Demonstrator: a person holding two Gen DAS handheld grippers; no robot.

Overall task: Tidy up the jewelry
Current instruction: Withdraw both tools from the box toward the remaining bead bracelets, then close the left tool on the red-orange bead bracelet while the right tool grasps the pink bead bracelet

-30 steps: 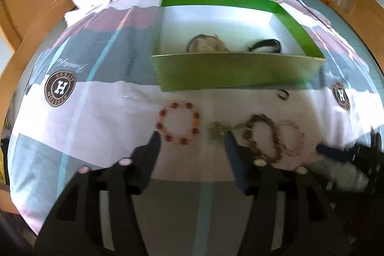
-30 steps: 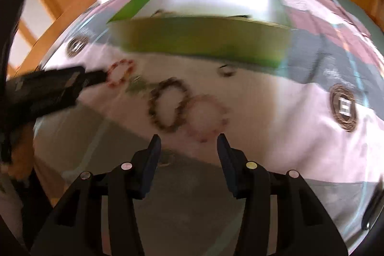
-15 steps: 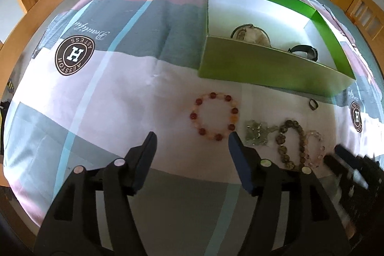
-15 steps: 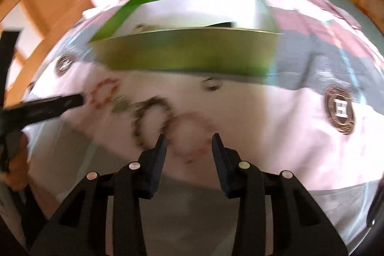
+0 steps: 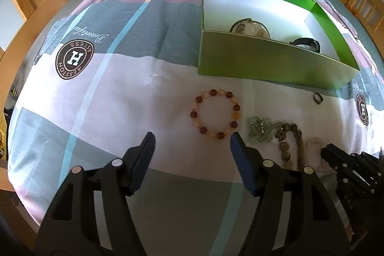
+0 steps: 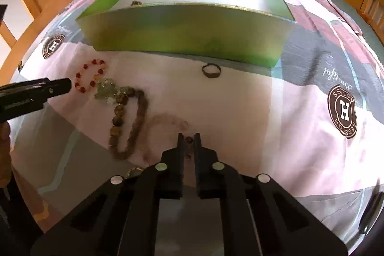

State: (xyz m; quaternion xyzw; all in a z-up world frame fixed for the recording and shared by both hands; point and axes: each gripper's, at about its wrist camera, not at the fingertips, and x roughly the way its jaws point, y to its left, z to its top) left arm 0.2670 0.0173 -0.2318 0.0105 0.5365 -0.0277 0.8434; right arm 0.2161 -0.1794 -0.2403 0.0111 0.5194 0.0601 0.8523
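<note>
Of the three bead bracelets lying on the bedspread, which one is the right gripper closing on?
The pale pink bracelet, rightmost of the three: the right gripper pinches its near beads. The brown bracelet and red bracelet lie untouched.

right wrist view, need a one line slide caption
Right gripper closed on pale pink bead bracelet lying on bedspread before green box.

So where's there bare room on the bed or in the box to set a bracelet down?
Free: the bedspread left of the red bead bracelet, and the green box's left floor. Crowded: the row from that bracelet through the brown bead bracelet, where the right gripper works.
</note>
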